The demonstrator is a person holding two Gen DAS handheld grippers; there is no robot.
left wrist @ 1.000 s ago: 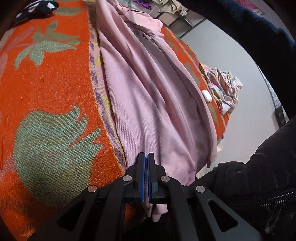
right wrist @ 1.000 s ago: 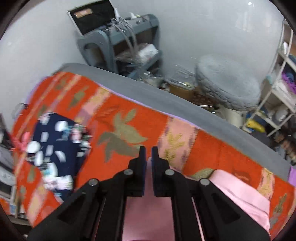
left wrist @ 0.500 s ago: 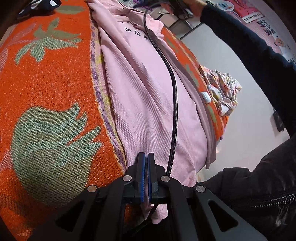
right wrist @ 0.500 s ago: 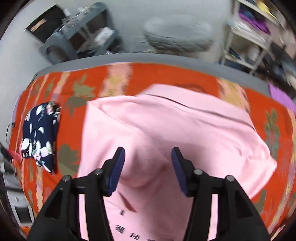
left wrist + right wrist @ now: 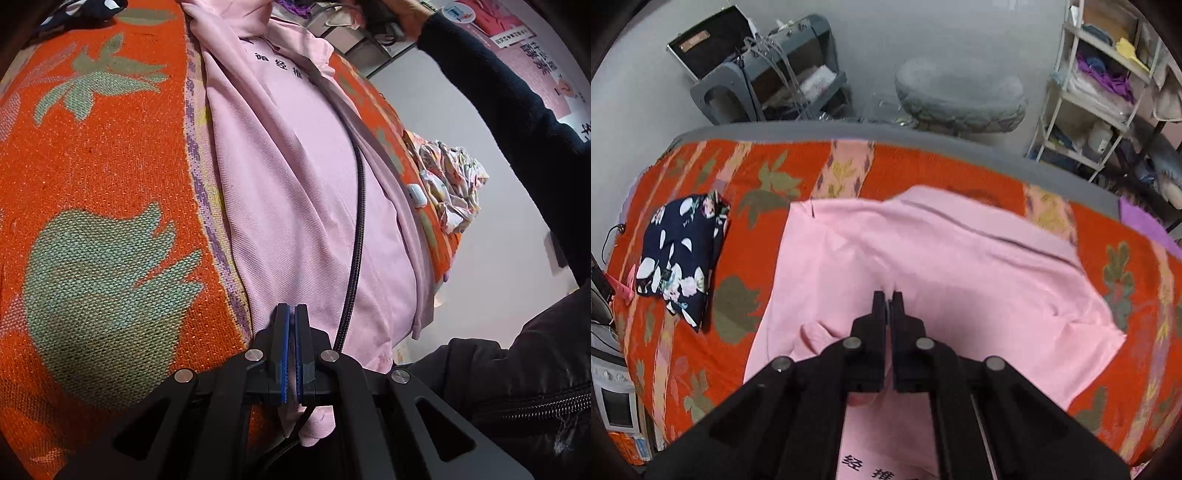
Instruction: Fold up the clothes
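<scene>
A pink polo shirt (image 5: 295,177) with dark printed characters lies lengthwise on the orange leaf-patterned blanket (image 5: 92,166). My left gripper (image 5: 290,321) is shut on the shirt's near hem, pink cloth bunched under its fingers. A black braided cable (image 5: 356,229) runs across the shirt. In the right wrist view the shirt (image 5: 942,258) is spread over the blanket (image 5: 746,177), and my right gripper (image 5: 888,299) is shut just above its middle; whether it pinches cloth I cannot tell.
A folded navy floral garment (image 5: 679,254) lies at the blanket's left. A crumpled floral cloth (image 5: 452,181) and a small white case (image 5: 417,195) sit by the bed edge. A grey cart (image 5: 768,81), round stool (image 5: 960,99) and shelves (image 5: 1108,74) stand beyond.
My right gripper opened and dropped the shirt edge, then closed over the spread shirt. The left gripper kept its hold on the hem. The cable came to lie across the shirt.
</scene>
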